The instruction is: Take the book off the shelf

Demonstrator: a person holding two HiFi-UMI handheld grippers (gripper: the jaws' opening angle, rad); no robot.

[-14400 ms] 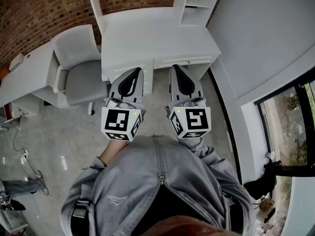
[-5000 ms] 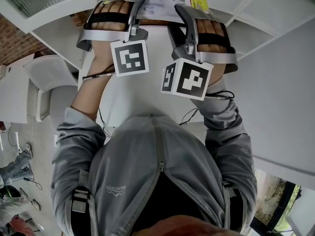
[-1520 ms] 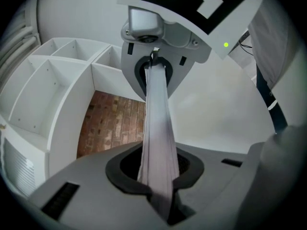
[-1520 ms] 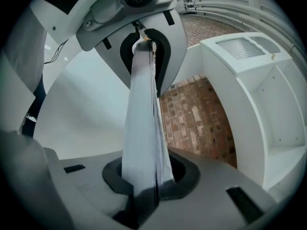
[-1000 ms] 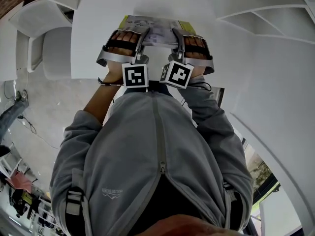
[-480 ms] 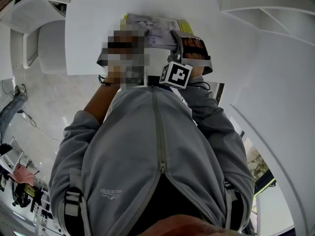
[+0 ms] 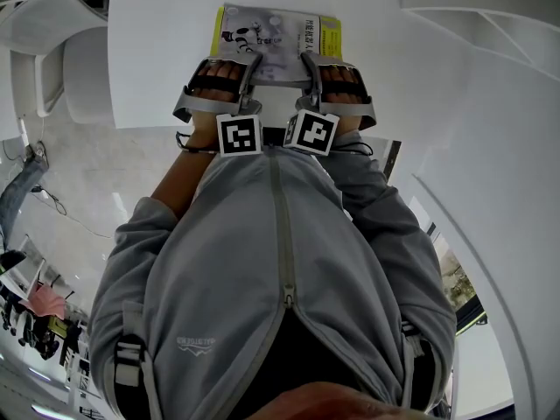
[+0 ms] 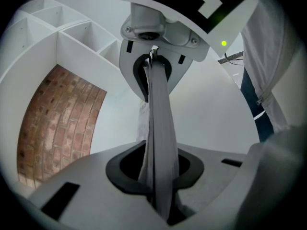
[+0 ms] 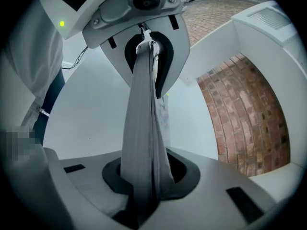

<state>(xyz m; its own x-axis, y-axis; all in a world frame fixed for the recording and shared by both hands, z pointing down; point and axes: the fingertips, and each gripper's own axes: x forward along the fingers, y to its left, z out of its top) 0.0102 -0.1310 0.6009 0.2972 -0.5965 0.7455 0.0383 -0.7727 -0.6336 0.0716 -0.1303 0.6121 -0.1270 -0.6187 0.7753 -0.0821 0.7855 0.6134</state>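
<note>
A thin book (image 7: pixel 276 35) with a pale illustrated cover and yellow edges hangs flat above the white desk (image 7: pixel 149 68), held by its near edge. My left gripper (image 7: pixel 252 66) is shut on the book's left part, and my right gripper (image 7: pixel 308 65) on its right part. In the left gripper view the book (image 8: pixel 158 128) runs edge-on from my left gripper (image 8: pixel 157 186) up into the right gripper's (image 8: pixel 156 61) jaws. The right gripper view mirrors this: the book (image 9: pixel 141 143) is clamped in my right gripper (image 9: pixel 144 186) and reaches the left gripper (image 9: pixel 144 42).
A grey chair (image 7: pixel 79 68) stands left of the desk. White shelf compartments (image 8: pixel 72 32) and a brick wall (image 8: pixel 57 114) lie behind; the brick wall (image 9: pixel 244 109) also shows at the right. A white shelf unit (image 7: pixel 472 24) stands to the right.
Both grippers have come down together with the book, away from the shelf and over the desk. More of the cover shows now. The grips look unchanged.
</note>
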